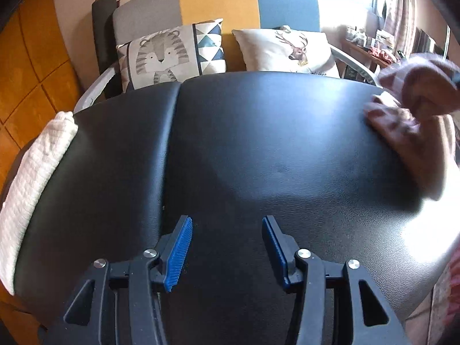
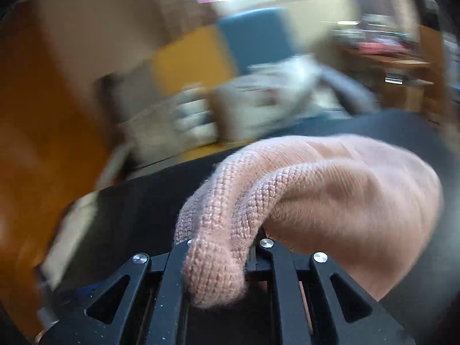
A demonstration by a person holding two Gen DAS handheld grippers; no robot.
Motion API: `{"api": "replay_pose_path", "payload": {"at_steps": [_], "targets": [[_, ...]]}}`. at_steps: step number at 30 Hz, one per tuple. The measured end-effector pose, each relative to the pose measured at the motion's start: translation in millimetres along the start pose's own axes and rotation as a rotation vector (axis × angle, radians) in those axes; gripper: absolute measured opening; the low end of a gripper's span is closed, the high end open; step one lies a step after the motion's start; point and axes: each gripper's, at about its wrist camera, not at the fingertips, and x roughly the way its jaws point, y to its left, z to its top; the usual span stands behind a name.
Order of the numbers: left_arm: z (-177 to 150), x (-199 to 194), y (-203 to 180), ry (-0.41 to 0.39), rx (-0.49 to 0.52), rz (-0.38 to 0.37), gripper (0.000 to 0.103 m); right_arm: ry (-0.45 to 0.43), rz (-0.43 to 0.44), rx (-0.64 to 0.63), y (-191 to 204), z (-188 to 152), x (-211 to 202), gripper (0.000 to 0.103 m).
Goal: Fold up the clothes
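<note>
A pink knit garment (image 2: pixel 330 189) is bunched up over the black padded surface (image 2: pixel 129 215). My right gripper (image 2: pixel 221 247) is shut on a fold of it, and the knit hides the fingertips. The right wrist view is blurred behind it. In the left wrist view the same pink garment (image 1: pixel 408 115) hangs blurred at the surface's far right edge. My left gripper (image 1: pixel 227 230) stands open low over the black padded surface (image 1: pixel 230 143), with nothing between its blue pads (image 1: pixel 178 253).
A folded white textured cloth (image 1: pixel 31 178) lies along the left edge of the surface. Behind it stands a grey, yellow and blue sofa (image 1: pixel 218 3) with a tiger cushion (image 1: pixel 164 54) and a deer cushion (image 1: pixel 287 49). A cluttered wooden shelf (image 1: pixel 371 46) is at the right.
</note>
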Motion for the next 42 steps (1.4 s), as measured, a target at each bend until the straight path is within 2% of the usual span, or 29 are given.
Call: {"api": "replay_pose_path", "payload": {"at_steps": [3, 4, 6, 8, 10, 12, 14, 16, 18, 23, 26, 32, 34, 35, 37, 38, 42], "targets": [[0.7, -0.8, 8.6, -0.004, 0.008, 0.025, 0.052, 0.114, 0.28, -0.053, 69.0, -35.8, 37.6, 0.012], [0.9, -0.7, 12.1, -0.001, 0.01, 0.03, 0.052, 0.14, 0.331, -0.081, 87.7, -47.7, 46.2, 0.012], [2.1, -0.6, 21.3, -0.002, -0.004, 0.031, 0.052, 0.15, 0.284, -0.167, 109.4, -69.2, 49.4, 0.02], [5.3, 0.5, 30.5, -0.014, -0.027, 0.021, 0.052, 0.126, 0.211, -0.211, 112.9, -84.3, 40.0, 0.027], [11.7, 2.7, 37.5, -0.04, -0.049, 0.009, 0.051, 0.08, 0.16, -0.185, 98.8, -93.1, 24.2, 0.042], [22.4, 7.5, 37.7, -0.048, -0.056, -0.012, 0.051, 0.035, 0.082, -0.117, 71.7, -95.7, 6.9, 0.072], [34.7, 12.0, 33.5, -0.055, -0.056, -0.046, 0.051, 0.009, 0.01, -0.047, 45.2, -97.9, -5.3, 0.078], [46.3, 13.7, 15.2, -0.071, -0.003, -0.099, 0.051, 0.018, -0.037, 0.009, 24.4, -102.0, -9.6, 0.078], [57.1, 15.9, -4.3, -0.088, 0.064, -0.141, 0.051, 0.025, -0.099, 0.012, 11.9, -102.3, -7.0, 0.078], [71.9, 25.2, -44.3, -0.14, 0.217, -0.18, 0.051, 0.039, -0.205, -0.012, -0.2, -93.9, 13.7, 0.078], [74.2, 40.6, -63.7, -0.105, 0.309, -0.194, 0.051, 0.053, -0.237, 0.013, -7.0, -92.0, 16.7, 0.078], [80.7, 75.8, -67.4, 0.018, 0.145, -0.303, 0.048, 0.077, -0.243, 0.099, -31.7, -91.7, 26.7, 0.081], [76.7, 76.1, -72.2, 0.01, 0.136, -0.333, 0.028, 0.081, -0.216, 0.155, -41.5, -94.5, 28.2, 0.081], [73.9, 72.6, -77.6, -0.002, 0.16, -0.335, 0.008, 0.082, -0.199, 0.179, -45.0, -96.0, 28.7, 0.08], [69.1, 62.7, -88.4, -0.037, 0.232, -0.307, 0.005, 0.092, -0.176, 0.209, -46.8, -98.9, 31.2, 0.068], [68.4, 56.7, -88.9, -0.051, 0.239, -0.317, 0.004, 0.092, -0.168, 0.216, -46.2, -99.7, 31.6, 0.06], [76.8, 28.5, -66.1, -0.095, 0.156, -0.431, 0.004, 0.082, -0.141, 0.208, -35.7, -97.8, 26.0, 0.037]]}}
